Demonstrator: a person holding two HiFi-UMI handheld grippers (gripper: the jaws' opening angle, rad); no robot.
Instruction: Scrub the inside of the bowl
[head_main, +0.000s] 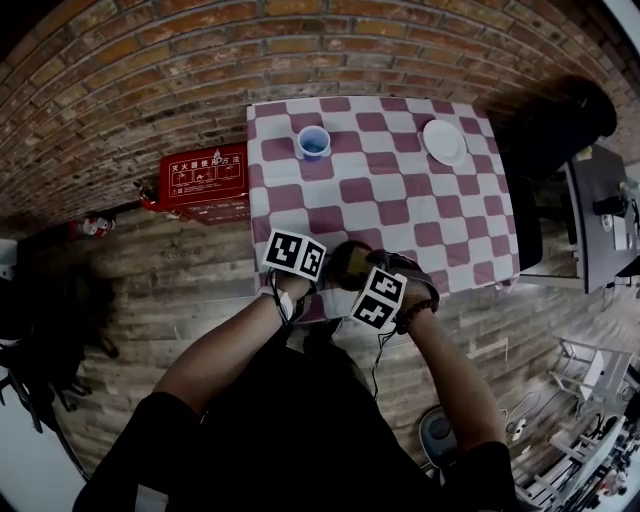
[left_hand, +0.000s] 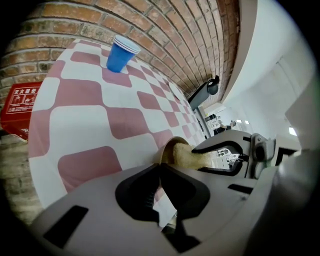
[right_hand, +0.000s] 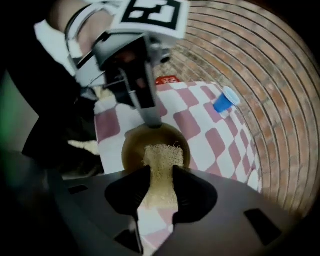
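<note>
Left gripper (left_hand: 160, 167): jaws pinched together on the rim of the bowl (right_hand: 131, 147)
Right gripper (right_hand: 159, 176): closed on a beige scrub pad (right_hand: 161, 157), whose free end is laid inside the bowl
Bowl: brown, set on the checked table (head_main: 400, 205) right at the near edge
Other stuff: blue cup (head_main: 312, 142) and white plate (head_main: 443, 140) are parked well apart at the far side
</note>
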